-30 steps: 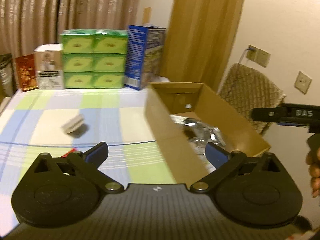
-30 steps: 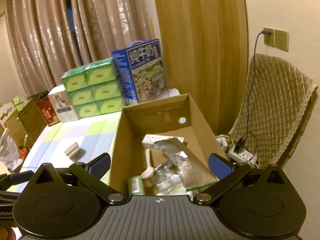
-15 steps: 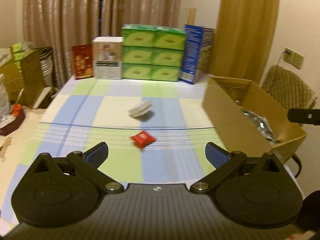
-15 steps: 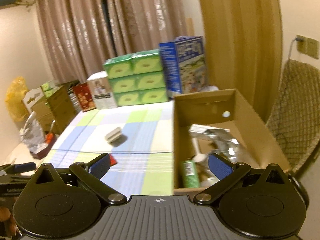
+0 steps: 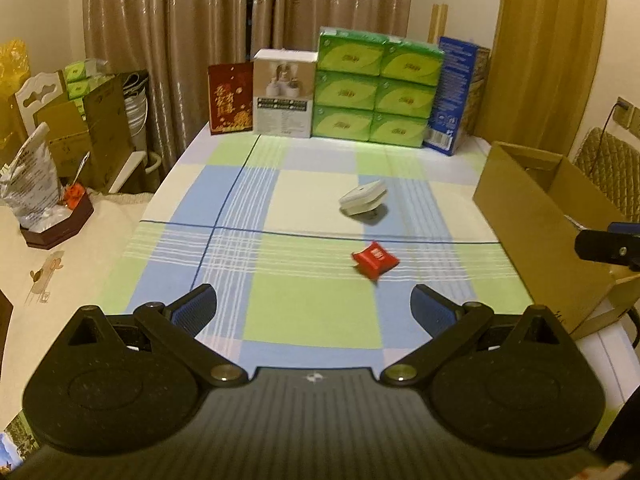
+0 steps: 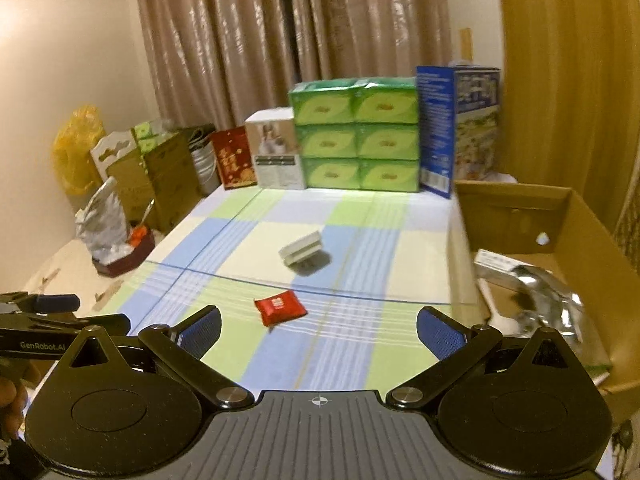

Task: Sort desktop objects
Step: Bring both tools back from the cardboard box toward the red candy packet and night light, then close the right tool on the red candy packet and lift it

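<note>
A small red packet (image 5: 375,260) (image 6: 281,307) lies on the checked tablecloth near the front. Behind it rests a white flat box (image 5: 363,199) (image 6: 301,253), tilted on its edge. An open cardboard box (image 5: 548,236) (image 6: 580,240) stands at the table's right edge, holding a silver foil bag (image 6: 536,292) and other items. My left gripper (image 5: 313,312) hovers open and empty over the near table, the red packet just ahead to its right. My right gripper (image 6: 319,330) is also open and empty, with the packet just beyond its left finger.
Along the far edge stand green tissue packs (image 5: 376,88), a blue carton (image 5: 456,96), a white box (image 5: 285,92) and a red bag (image 5: 231,98). Left of the table are cardboard boxes (image 5: 88,120) and a plastic bag (image 5: 32,184). A quilted chair (image 5: 608,176) sits far right.
Both cameras have swung left from the cardboard box toward the table's middle and pulled back. The red packet and white box now lie ahead. Both grippers stayed open.
</note>
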